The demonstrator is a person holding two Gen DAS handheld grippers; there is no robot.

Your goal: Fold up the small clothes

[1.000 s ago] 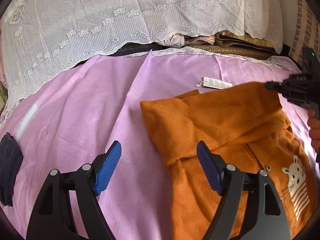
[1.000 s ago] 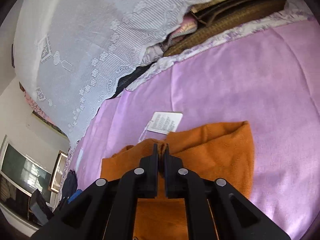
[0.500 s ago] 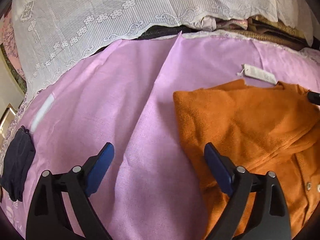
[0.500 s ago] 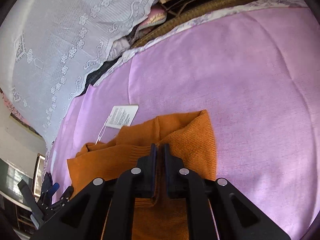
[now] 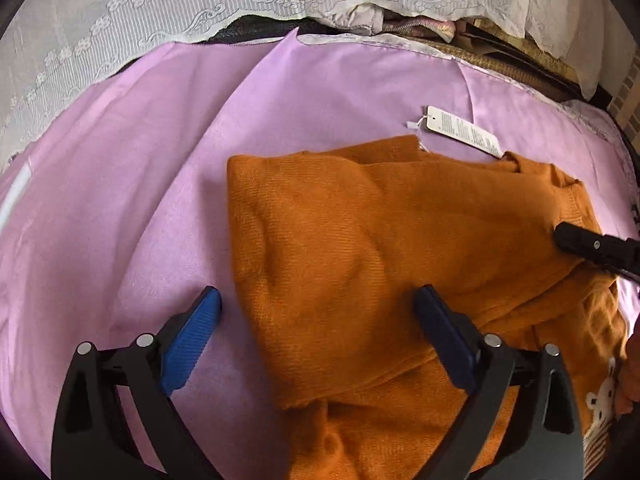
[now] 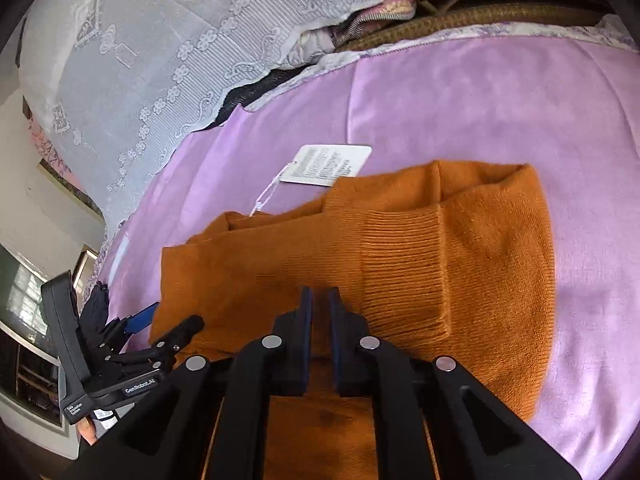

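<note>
We are mid-fold: right gripper (image 6: 320, 312) fingers pinch the orange sweater (image 5: 360, 248); left gripper (image 5: 316, 316) is wide open, empty. Next, we judge, lay the sleeve flat on the bed (image 5: 120, 200).

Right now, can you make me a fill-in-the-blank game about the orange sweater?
1. The fuzzy orange knit sweater lies on a ____ bedsheet.
2. The left tool is wide ____.
3. The right tool is pinching the ____.
4. The white paper ____ is tied on with string.

Missing words: purple; open; sweater; tag
</note>
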